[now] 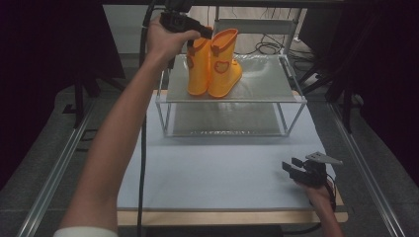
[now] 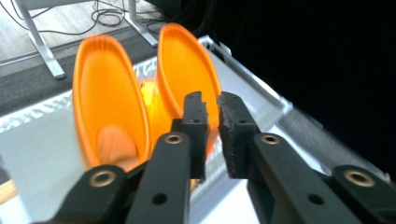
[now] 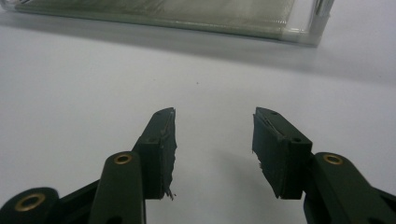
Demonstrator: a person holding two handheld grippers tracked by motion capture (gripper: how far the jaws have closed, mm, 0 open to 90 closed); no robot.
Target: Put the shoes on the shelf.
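Left arm: stretched long from the bottom left of the high view up to the top centre, wrist bent over the boots.
Left gripper (image 1: 197,35): at the collar of the left orange boot (image 1: 197,69); in its own view the jaws stand nearly together, a thin gap between them, nothing pinched, boot openings just behind.
Boots: the pair stands upright, side by side, on the top of the shelf (image 1: 257,81); right orange boot (image 1: 225,64) untouched.
Right hand: low at the lower right, resting on the white table (image 1: 212,168).
Right gripper (image 3: 215,140): jaws parted, empty.
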